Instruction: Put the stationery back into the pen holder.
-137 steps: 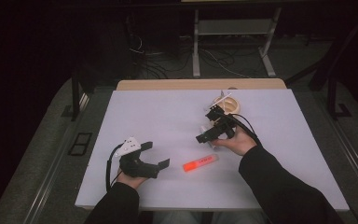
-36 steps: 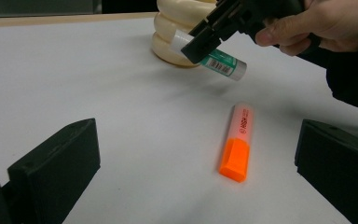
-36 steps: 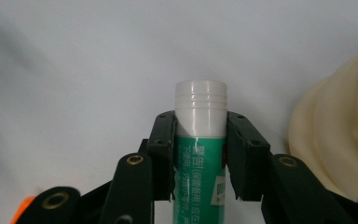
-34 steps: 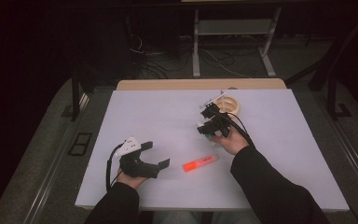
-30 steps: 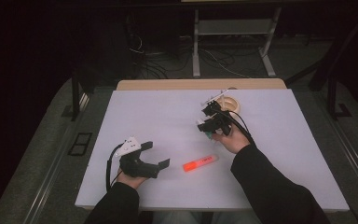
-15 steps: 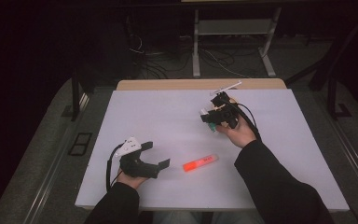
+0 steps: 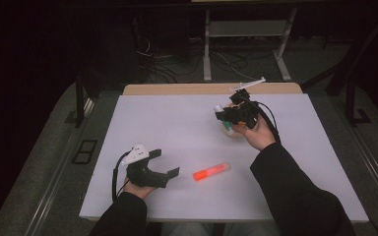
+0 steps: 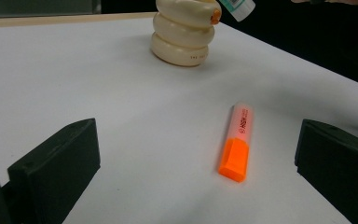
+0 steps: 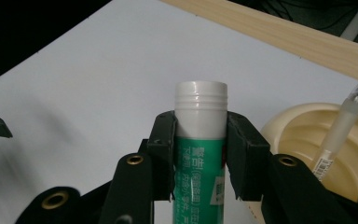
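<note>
My right gripper (image 7: 225, 114) is raised over the far right of the white table (image 7: 177, 123). It is shut on a glue stick (image 9: 200, 121) that has a white cap and a green label. The cap sticks out past the fingertips (image 9: 164, 140). Just below and beside it stands a cream ribbed holder (image 9: 303, 140) with a frosted pen (image 9: 340, 123) inside. An orange highlighter (image 7: 211, 171) lies flat at the table's front middle. My left gripper (image 7: 165, 163) rests open at the front left, its jaws wide apart and aimed at the highlighter (image 8: 238, 142) and holder (image 8: 182, 32).
A wooden strip (image 7: 187, 89) runs along the table's far edge. Beyond it the floor is dark, with cables and a metal stand (image 7: 248, 29). A dark sleeve (image 7: 295, 191) crosses the front right of the table.
My right gripper has lifted the glue stick higher and toward the far edge, over the holder. The left gripper and the highlighter have stayed put.
</note>
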Action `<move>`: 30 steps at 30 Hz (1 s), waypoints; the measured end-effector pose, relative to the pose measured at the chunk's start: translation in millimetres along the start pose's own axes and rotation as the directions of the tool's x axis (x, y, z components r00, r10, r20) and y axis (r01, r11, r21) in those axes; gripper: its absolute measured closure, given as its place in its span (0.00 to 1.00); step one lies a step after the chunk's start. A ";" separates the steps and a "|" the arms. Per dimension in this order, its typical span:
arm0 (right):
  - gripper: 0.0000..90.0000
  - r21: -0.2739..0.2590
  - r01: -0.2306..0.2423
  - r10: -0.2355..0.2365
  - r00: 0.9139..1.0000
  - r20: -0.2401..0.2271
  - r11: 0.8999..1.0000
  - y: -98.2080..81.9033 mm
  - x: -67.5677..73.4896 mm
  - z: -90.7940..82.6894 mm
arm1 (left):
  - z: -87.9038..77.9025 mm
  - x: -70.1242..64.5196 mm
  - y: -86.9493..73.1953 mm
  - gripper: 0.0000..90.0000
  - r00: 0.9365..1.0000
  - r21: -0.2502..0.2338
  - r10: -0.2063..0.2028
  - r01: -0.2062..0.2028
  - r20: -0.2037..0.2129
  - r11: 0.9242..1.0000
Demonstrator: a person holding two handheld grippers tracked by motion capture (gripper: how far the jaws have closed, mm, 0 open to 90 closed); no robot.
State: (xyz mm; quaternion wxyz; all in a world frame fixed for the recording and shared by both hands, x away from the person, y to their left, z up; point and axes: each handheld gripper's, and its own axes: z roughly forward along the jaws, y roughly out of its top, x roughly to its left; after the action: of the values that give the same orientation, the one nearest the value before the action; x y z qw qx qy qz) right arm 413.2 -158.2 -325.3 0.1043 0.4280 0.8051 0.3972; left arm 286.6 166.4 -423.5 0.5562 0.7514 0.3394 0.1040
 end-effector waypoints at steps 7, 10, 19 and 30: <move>0.72 -0.043 -0.004 0.004 1.000 0.006 0.999 2.0 -6.3 -6.0 | -0.2 0.0 0.0 0.00 1.000 0.000 0.002 -0.002 0.000 1.000; 0.72 -0.060 -0.004 0.005 1.000 0.011 0.998 2.5 -9.7 -8.1 | -0.2 0.1 0.0 0.00 1.000 -0.001 0.001 -0.001 0.000 1.000; 0.72 -0.128 -0.007 0.009 1.000 0.018 0.992 3.7 -21.0 -15.9 | -0.1 0.1 0.0 0.00 1.000 0.000 0.001 -0.001 0.000 1.000; 0.72 -0.211 -0.016 0.019 1.000 0.012 0.977 2.8 -34.7 -19.8 | -0.3 0.0 0.0 0.00 1.000 -0.001 0.001 -0.001 0.000 1.000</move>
State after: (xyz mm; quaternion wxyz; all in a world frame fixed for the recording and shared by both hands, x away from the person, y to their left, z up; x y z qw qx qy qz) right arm 426.0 -195.0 -316.1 0.1514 0.4244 0.7539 0.4782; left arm 286.5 166.7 -423.4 0.5563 0.7515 0.3389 0.1045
